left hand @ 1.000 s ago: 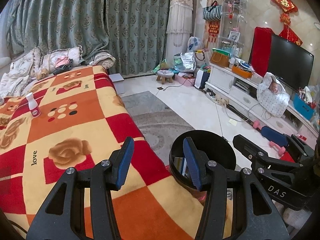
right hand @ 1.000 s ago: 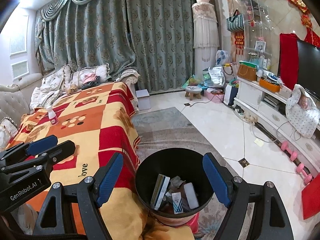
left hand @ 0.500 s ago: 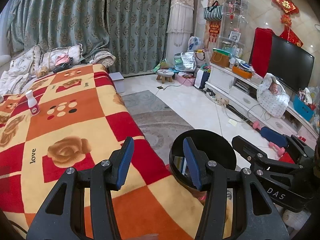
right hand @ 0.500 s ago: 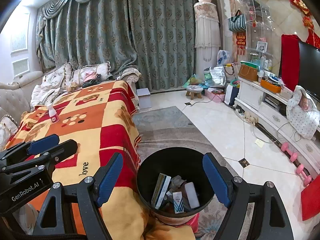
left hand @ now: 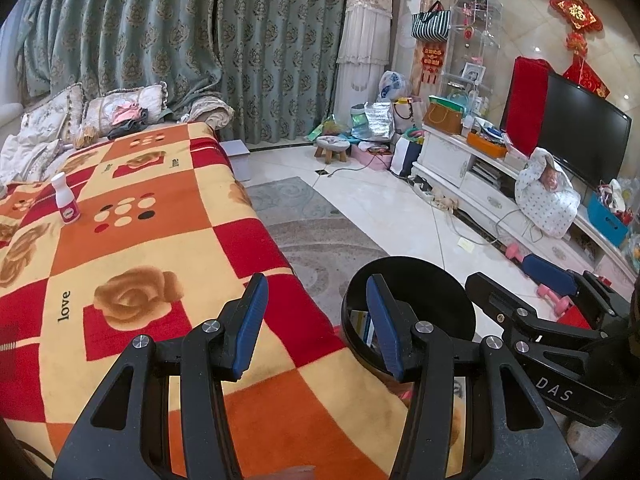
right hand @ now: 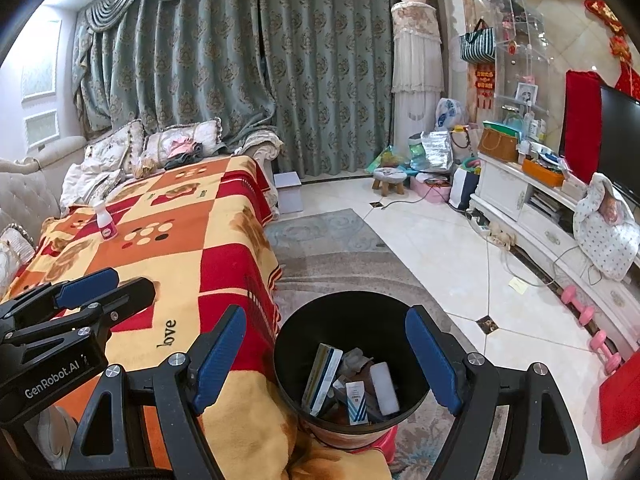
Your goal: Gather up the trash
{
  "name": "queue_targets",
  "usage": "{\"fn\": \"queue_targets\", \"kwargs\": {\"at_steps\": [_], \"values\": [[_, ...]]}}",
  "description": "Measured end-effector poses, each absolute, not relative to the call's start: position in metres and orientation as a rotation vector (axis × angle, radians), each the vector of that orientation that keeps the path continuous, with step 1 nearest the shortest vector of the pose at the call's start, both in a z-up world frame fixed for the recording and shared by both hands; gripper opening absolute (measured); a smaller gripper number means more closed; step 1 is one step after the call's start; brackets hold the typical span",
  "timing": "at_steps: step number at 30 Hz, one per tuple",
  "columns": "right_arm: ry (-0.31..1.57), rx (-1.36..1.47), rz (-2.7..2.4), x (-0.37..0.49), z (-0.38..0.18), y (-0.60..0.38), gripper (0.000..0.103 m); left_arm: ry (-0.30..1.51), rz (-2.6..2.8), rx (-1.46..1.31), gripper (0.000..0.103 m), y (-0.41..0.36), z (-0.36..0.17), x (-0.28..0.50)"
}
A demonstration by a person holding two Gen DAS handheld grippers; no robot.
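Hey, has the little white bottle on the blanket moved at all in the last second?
No. In the right wrist view the white bottle stands upright on the same red patch of the blanket, beside the dotted orange square, as before.

The left claw point(left hand: 316, 322) hides part of the bin point(left hand: 420, 280); print on the boxes point(right hand: 356, 402) inside is too small to read

My view drifts slightly: the small white bottle point(left hand: 66, 204) on the blanket point(left hand: 132, 248) now sits a touch higher and further right in my left camera. In my right camera the trash bin point(right hand: 352, 360) edges a little right.
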State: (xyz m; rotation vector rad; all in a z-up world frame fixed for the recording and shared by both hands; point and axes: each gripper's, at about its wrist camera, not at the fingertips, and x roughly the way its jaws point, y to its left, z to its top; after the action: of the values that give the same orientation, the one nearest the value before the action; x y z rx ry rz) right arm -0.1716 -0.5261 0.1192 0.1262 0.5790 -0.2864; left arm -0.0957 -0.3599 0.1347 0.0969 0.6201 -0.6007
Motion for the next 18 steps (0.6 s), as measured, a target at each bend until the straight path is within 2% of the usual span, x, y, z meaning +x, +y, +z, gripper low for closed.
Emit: {"fn": "queue_targets", "kwargs": {"at_steps": [18], "values": [[0.590, 0.123, -0.284, -0.1716, 0.1161, -0.5256, 0.080, 0.621, -0.601, 0.096, 0.050, -0.3596, 0.1340, -0.0948]]}}
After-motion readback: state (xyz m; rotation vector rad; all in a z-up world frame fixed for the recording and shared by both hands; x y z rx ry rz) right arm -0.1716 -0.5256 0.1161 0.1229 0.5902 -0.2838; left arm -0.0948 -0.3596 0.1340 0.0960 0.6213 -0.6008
